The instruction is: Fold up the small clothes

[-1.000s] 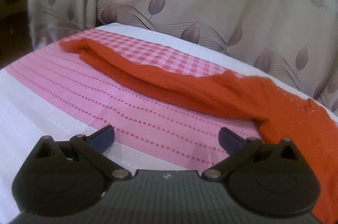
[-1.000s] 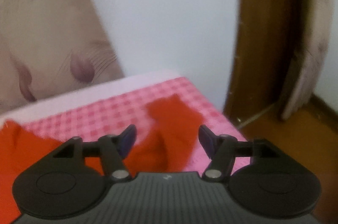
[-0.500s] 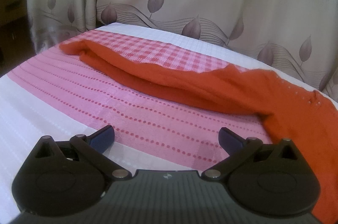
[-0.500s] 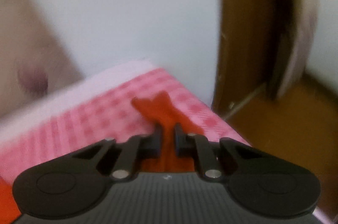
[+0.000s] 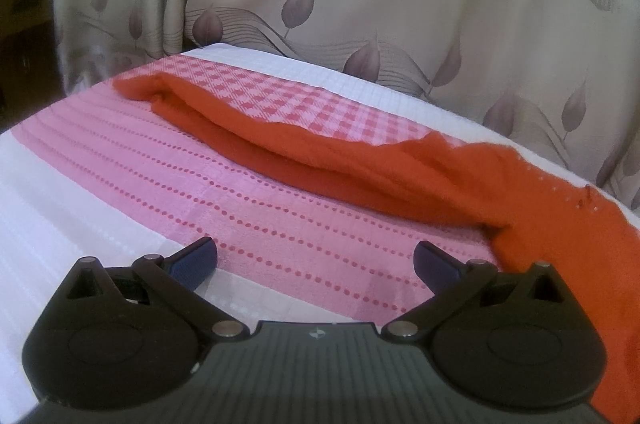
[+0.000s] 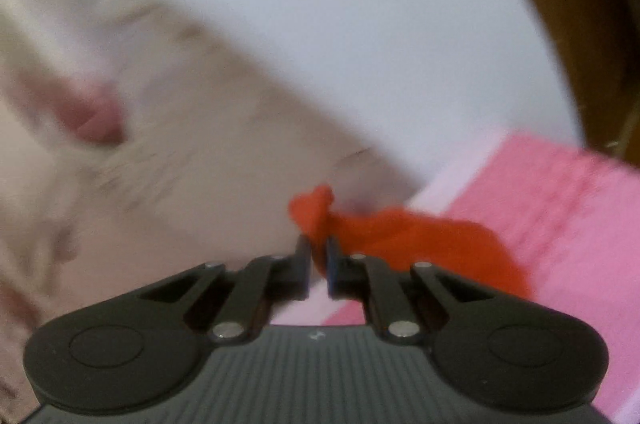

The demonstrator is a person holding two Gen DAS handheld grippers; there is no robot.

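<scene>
An orange garment point(image 5: 360, 164) lies stretched across the pink and white cloth-covered table point(image 5: 200, 192), running from far left to near right. My left gripper point(image 5: 316, 264) is open and empty, hovering low over the table in front of the garment. My right gripper point(image 6: 319, 256) is shut on an end of the orange garment point(image 6: 420, 236) and holds it lifted above the table's pink corner point(image 6: 560, 216). The right wrist view is blurred by motion.
A beige curtain with a leaf print point(image 5: 360, 4) hangs right behind the table. In the right wrist view a white wall point(image 6: 360, 24) and a brown wooden door frame point(image 6: 580, 4) stand beyond the table's corner. Dark furniture point(image 5: 20, 4) stands far left.
My right gripper closed on the garment's end and lifted it, swinging left. The garment's right part shifted slightly in the left wrist view. My left gripper stayed open and nearly still.
</scene>
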